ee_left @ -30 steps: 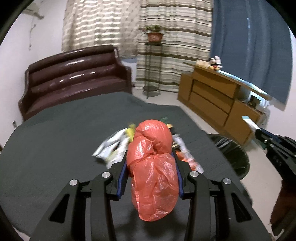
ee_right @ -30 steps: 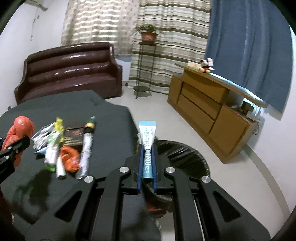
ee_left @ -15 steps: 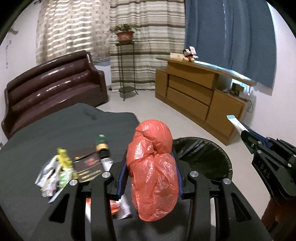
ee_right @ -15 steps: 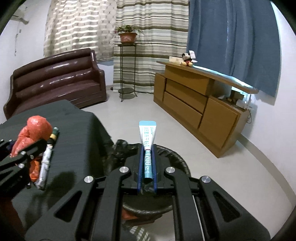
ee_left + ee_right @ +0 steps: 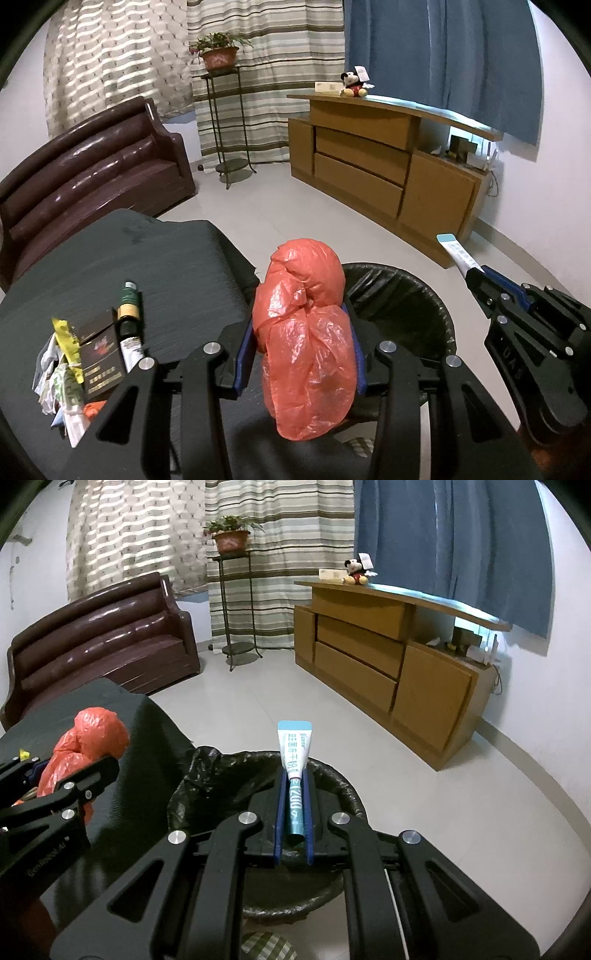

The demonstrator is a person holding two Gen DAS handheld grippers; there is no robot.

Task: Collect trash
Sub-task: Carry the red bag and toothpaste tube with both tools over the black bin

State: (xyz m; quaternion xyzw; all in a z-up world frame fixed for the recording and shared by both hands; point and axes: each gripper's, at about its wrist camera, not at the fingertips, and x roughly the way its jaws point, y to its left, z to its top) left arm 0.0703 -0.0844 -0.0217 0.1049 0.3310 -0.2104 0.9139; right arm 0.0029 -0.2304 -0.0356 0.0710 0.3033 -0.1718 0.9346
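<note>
We see a crumpled, translucent red plastic bag [image 5: 306, 332] clamped in the left gripper [image 5: 301, 317] beside the black-lined trash bin [image 5: 413, 295]. The right gripper [image 5: 294, 775] pinches a teal toothpaste tube [image 5: 294, 760], crimped end pointing forward above the bin.

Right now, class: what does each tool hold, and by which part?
The left tool clamps a crumpled red plastic bag across its middle. The right tool pinches a toothpaste tube by its lower body, crimped end forward.

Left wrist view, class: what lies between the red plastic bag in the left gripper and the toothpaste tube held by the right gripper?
In the left wrist view, the black-lined trash bin lies between the red plastic bag and the toothpaste tube.
</note>
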